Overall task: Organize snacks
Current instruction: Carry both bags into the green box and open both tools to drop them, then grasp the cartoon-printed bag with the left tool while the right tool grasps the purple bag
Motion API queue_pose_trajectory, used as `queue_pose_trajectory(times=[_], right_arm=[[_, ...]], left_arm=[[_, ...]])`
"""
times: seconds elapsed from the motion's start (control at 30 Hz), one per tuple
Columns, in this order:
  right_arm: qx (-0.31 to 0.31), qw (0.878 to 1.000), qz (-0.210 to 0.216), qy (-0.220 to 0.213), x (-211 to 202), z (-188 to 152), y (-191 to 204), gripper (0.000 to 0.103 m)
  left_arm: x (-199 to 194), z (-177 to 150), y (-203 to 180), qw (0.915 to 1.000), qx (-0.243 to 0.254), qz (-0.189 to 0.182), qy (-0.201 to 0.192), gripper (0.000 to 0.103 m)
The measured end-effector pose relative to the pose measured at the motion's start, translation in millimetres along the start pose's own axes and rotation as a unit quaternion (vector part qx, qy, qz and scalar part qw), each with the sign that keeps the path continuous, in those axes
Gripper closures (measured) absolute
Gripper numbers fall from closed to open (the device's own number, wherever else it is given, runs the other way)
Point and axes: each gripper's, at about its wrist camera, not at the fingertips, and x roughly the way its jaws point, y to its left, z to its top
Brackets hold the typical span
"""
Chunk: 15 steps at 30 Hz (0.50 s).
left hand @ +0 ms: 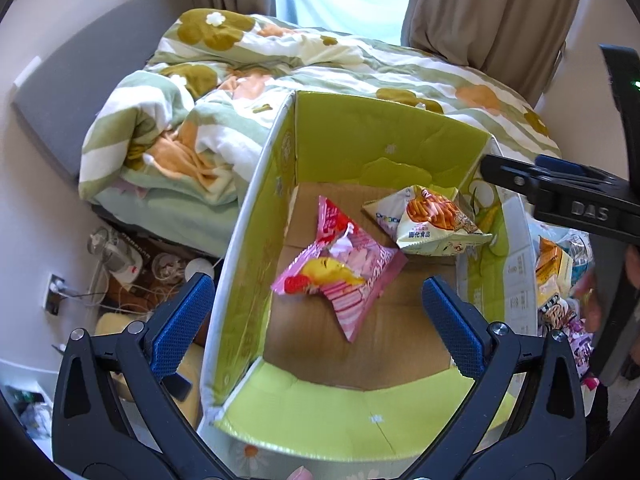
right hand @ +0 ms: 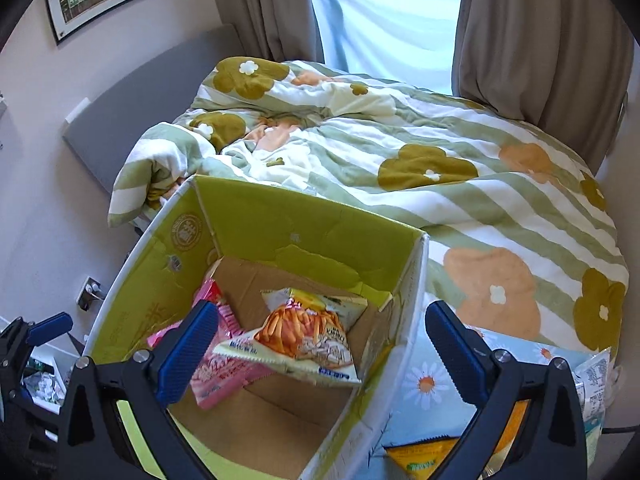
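pink snack bag [left hand: 340, 268] lies in cardboard box [left hand: 248, 248] between spread left gripper [left hand: 316, 320] fingers, unheld; right gripper [right hand: 320, 344] spread above yellow bag [right hand: 304, 336].

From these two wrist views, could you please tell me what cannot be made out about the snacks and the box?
- Left wrist view: the loose snack packets beside the cardboard box are partly hidden by the right gripper; their count is unclear.
- Right wrist view: the pink snack bag is partly behind the blue pad and under the fries-print bag.
- Right wrist view: the yellow packet is cut off by the bottom edge.
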Motion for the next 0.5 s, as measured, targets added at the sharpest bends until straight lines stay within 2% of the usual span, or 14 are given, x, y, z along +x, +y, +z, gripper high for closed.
queue_pose_trajectory(times=[0.3,0.5], right_arm=[[0.003,0.999,0.006,0.034,-35.1,-19.3,-8.1,0.0],[-0.001,1.0,0.02,0.005,-73.5,-31.4,-21.9,0.0]], left_arm=[[-26.4,-9.2,-14.4,0.9998,0.003,0.007,-0.016,0.001],[-51.9,-10.9,-36.9,0.9993,0.007,0.018,-0.031,0.001]])
